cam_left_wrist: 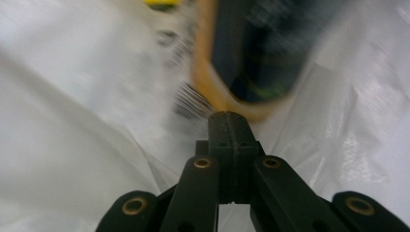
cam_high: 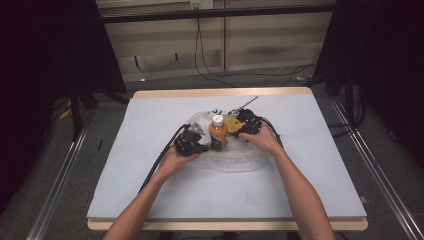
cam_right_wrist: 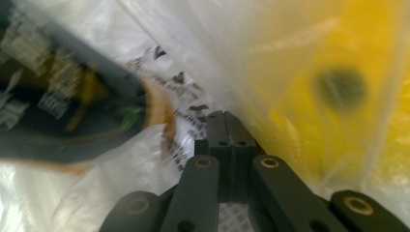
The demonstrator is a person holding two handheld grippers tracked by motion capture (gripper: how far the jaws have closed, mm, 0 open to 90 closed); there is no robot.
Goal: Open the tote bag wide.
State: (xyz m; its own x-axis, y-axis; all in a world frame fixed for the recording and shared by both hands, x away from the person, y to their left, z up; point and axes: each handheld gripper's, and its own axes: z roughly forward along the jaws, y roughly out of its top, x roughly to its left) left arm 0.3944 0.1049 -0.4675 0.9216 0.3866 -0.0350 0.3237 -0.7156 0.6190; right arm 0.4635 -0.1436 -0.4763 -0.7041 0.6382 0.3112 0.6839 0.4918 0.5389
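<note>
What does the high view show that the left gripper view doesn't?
High view alone: the whole table, both hands, the left hand and the right hand, and the orange bottle with its white cap, standing upright between the two grippers.

Left gripper view alone: the left claw up close, its jaws pressed together, and blurred dark print on the plastic.

Both share: the crinkly clear plastic bag and the orange bottle.

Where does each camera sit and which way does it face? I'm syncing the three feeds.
High view: above the person's side, facing forward and down on the table; forearms, both hands show.
Left gripper view: rides the left gripper, facing the bottle through clear plastic bag.
Right gripper view: rides the right gripper.
All three share the bottle.
</note>
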